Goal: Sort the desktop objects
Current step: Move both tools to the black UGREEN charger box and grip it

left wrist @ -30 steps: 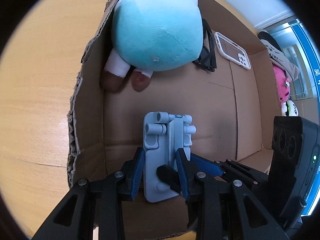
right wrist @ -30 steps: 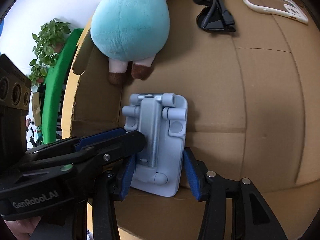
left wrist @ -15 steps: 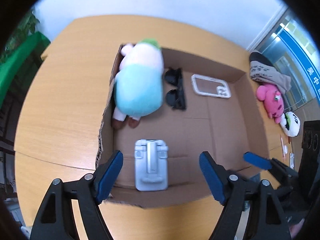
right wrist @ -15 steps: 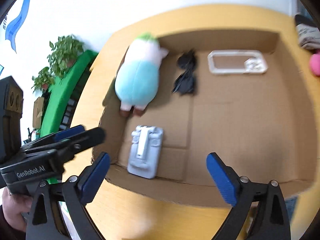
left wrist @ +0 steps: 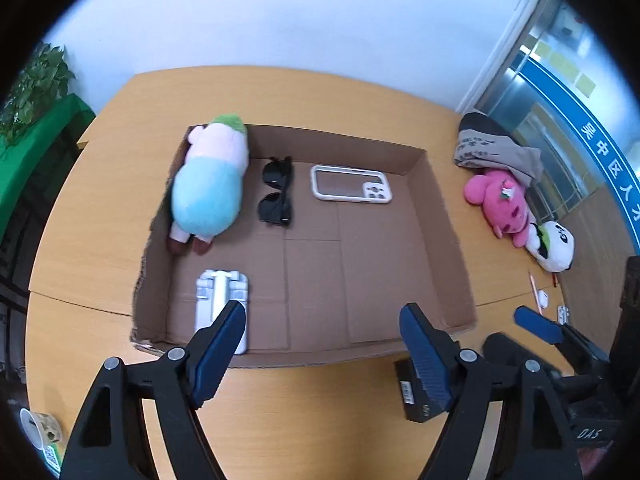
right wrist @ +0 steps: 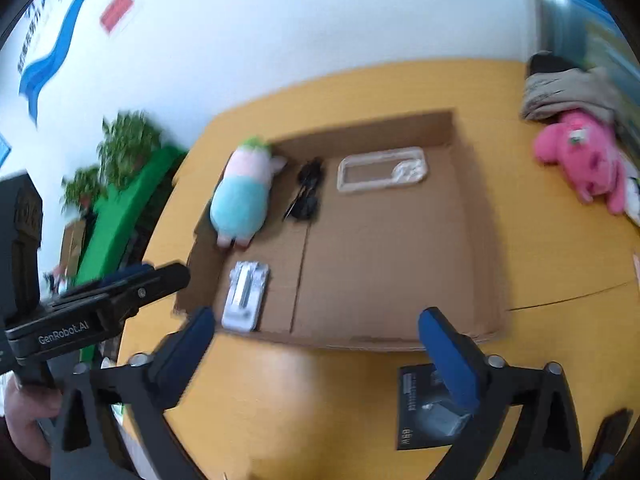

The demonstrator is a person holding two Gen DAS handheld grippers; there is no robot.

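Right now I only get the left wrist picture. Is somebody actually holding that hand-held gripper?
Observer: Yes. The right wrist view shows a bare hand at the handle of the left hand-held gripper.
Visitor: And the other one, open or shut?
Observer: The right hand-held gripper is wide open, holding nothing.
Visitor: Anything on the wall off to the left?
Observer: A red sign, too blurred to read.
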